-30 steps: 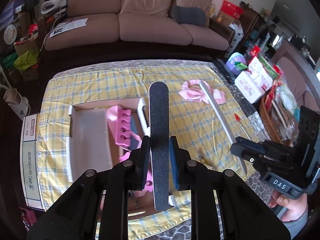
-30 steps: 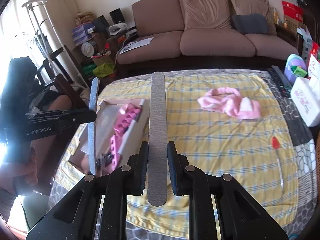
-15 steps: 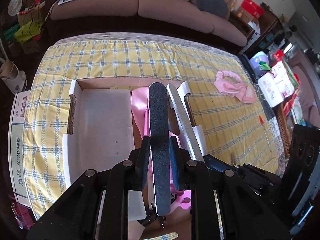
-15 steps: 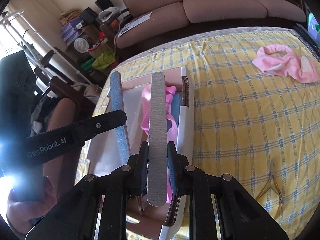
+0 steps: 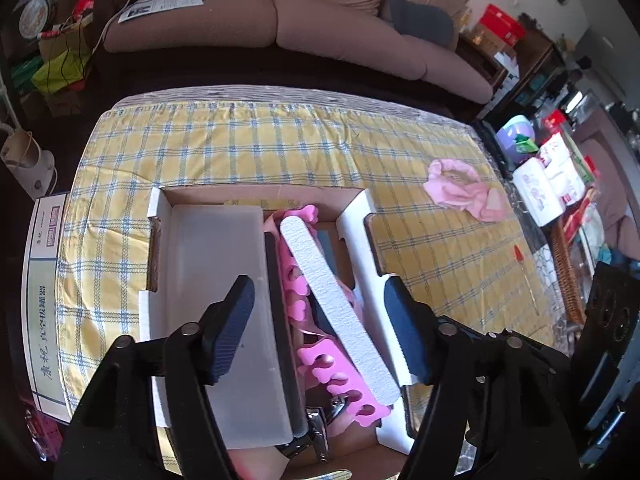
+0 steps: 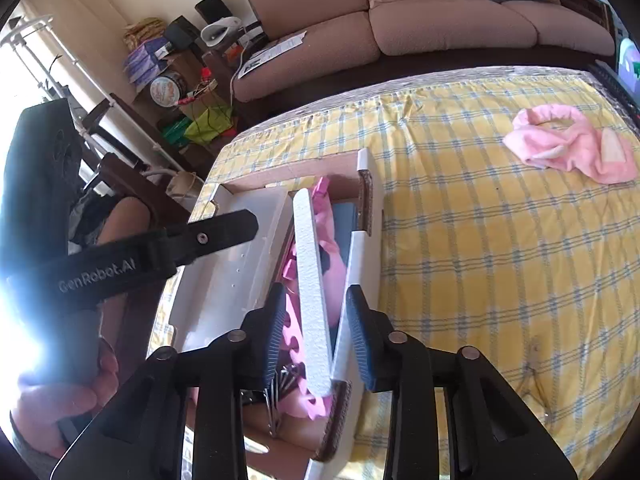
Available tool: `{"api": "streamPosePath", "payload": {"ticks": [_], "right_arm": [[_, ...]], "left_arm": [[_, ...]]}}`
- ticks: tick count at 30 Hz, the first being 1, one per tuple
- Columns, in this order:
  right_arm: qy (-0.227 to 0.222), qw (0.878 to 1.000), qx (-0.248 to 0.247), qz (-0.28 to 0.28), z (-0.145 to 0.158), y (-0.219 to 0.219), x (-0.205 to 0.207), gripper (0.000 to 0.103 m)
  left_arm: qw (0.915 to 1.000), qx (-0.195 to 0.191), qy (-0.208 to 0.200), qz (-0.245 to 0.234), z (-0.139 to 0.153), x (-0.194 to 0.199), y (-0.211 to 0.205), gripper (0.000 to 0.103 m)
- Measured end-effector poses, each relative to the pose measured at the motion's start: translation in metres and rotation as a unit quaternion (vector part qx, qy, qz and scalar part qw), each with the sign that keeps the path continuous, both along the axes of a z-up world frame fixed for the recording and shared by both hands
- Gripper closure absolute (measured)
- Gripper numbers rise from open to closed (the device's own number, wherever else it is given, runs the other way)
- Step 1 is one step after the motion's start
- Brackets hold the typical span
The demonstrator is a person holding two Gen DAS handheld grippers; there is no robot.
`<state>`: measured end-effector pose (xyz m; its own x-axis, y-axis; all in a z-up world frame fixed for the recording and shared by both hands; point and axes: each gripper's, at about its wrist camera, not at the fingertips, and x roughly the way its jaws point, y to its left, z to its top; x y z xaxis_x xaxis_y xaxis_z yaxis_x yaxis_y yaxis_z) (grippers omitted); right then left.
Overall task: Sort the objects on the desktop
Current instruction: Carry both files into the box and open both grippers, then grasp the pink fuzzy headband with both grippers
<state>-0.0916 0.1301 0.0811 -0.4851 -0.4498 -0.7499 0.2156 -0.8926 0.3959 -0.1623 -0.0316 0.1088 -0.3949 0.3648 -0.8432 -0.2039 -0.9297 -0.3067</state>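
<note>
- Yellow checked cloth (image 5: 280, 148) covers the bench; an open cardboard box (image 5: 356, 216) with white flaps sits at centre-left of the left wrist view.
- Inside the box: a white tray (image 5: 216, 264) on the left, pink toe separators (image 5: 344, 380) on the right, metal clippers (image 5: 320, 424) at the lower edge.
- Grey nail file (image 5: 340, 308) lies diagonally across the pink separators; a dark nail file (image 5: 280, 320) lies beside the tray's right edge.
- Left tool (image 5: 320, 328): jaws opening, standing wide; both files lie between them, neither pad touching either.
- Right tool (image 6: 316, 340): jaws opening, the grey file (image 6: 312, 280) standing between them; pad contact cannot be confirmed, a gap shows on each side.
- Pink headband (image 6: 572, 148) lies well apart on the cloth, upper right of the right wrist view.
- A hand (image 6: 52, 400) grips the left tool's handle, lower left.
</note>
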Motion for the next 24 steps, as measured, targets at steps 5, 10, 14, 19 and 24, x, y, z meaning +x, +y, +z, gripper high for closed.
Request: {"api": "streamPosePath", "payload": {"ticks": [5, 10, 14, 19, 24], "right_arm": [[0.026, 0.999, 0.035, -0.03, 0.018, 0.051, 0.005, 0.046], [0.035, 0.992, 0.075, -0.093, 0.028, 0.14, -0.004, 0.044], [0.033, 0.986, 0.086, -0.142, 0.024, 0.208, -0.026, 0.044], [0.023, 0.983, 0.099, -0.156, 0.009, 0.25, -0.061, 0.044], [0.016, 0.984, 0.102, -0.144, -0.019, 0.265, -0.094, 0.043]], "left_arm": [[0.9994, 0.002, 0.009, -0.032, 0.012, -0.003, 0.04, 0.009], [0.9978, -0.006, 0.009, -0.066, 0.01, -0.022, 0.1, 0.009], [0.996, -0.023, -0.001, -0.086, -0.005, -0.046, 0.15, 0.009], [0.9954, -0.035, -0.017, -0.087, -0.032, -0.081, 0.201, 0.009], [0.995, -0.03, -0.037, -0.087, -0.063, -0.11, 0.236, 0.009]]}}
